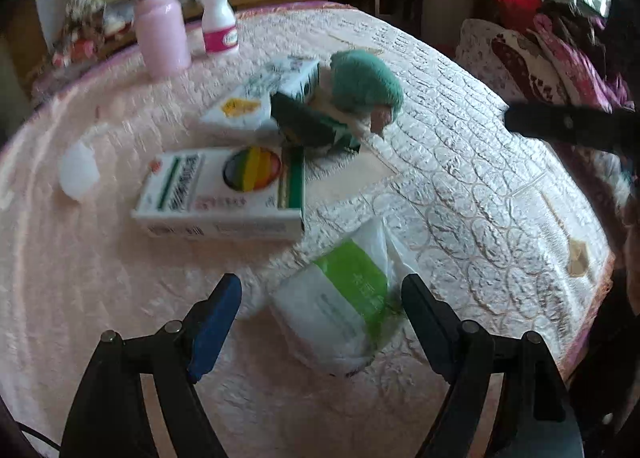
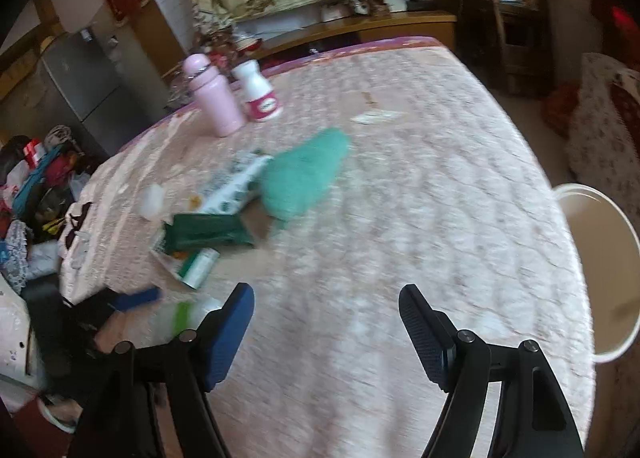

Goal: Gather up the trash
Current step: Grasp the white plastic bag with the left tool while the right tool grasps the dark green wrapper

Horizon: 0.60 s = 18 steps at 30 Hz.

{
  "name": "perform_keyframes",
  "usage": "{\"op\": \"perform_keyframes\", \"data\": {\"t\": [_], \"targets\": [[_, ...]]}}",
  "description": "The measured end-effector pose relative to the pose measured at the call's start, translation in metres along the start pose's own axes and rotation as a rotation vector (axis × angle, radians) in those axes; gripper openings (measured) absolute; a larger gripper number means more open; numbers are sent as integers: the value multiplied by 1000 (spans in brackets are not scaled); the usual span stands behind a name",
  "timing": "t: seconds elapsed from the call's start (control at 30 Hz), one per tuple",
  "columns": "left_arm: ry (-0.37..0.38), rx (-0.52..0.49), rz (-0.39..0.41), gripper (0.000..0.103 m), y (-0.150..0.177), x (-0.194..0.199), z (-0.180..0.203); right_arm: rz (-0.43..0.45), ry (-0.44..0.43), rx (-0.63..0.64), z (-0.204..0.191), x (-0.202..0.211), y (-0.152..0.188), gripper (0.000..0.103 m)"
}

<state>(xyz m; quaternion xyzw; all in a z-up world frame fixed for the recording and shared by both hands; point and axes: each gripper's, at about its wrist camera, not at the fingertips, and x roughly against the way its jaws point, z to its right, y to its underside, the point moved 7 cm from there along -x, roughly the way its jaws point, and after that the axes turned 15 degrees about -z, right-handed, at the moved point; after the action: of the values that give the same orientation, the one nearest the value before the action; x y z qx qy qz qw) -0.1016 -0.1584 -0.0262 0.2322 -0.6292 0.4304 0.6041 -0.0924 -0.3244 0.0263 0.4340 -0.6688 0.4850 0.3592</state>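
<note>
Left wrist view: the left gripper (image 1: 320, 310) stands released over a table covered by a pink quilted cloth (image 1: 460, 185). A white and green packet (image 1: 344, 306) lies between its spread fingers; the pads do not press on it. Just ahead and a little to the left lies a white box (image 1: 220, 193) with a coloured disc on its face. Further ahead sits a heap: a dark green carton (image 1: 308, 125), a pale box (image 1: 276, 89) and a green cloth (image 1: 364, 81) on top at the right. Left of the white box lies a small white cup (image 1: 78, 169) on its side. At the far left stand a pink bottle (image 1: 160, 21) and, beside it, a white bottle (image 1: 218, 21) with a pink label. The tip of the right gripper (image 1: 568, 125) reaches in from the right edge, well apart from the packet.

Right wrist view: the right gripper (image 2: 326, 322) is also released, with only bare cloth (image 2: 400, 217) between its fingers. Ahead and to the left lies the heap, with the green cloth (image 2: 304, 173) over the pale box (image 2: 236, 185) and the dark green carton (image 2: 208, 232) nearer. The packet (image 2: 188, 314) shows blurred just left of the left finger, beside the blue pad of the left gripper (image 2: 136, 298). The pink bottle (image 2: 214, 97) and white bottle (image 2: 258, 91) stand far ahead at the left. To the right, beyond the table edge, stands a cream bucket (image 2: 600, 266).
</note>
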Motion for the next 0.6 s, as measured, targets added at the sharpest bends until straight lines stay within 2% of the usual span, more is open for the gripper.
{"op": "perform_keyframes", "data": {"t": [0.07,0.1,0.23,0.43,0.5,0.6], "targets": [[29,10,0,75,4,1,-2,8,-18,20,-21,-4,-13,78],[33,9,0,64,7,3,-2,14,-23,29,-30,-6,-18,78],[34,-4,-15,55,23,12,-7,-4,-27,74,-71,-27,-47,78],[12,14,-27,52,44,22,-17,-90,12,123,-104,-73,-72,78],[12,34,-23,52,50,26,-24,-137,34,155,-104,-84,-65,78],[23,61,-17,52,52,30,-33,-160,78,198,-93,-83,-46,78]]}}
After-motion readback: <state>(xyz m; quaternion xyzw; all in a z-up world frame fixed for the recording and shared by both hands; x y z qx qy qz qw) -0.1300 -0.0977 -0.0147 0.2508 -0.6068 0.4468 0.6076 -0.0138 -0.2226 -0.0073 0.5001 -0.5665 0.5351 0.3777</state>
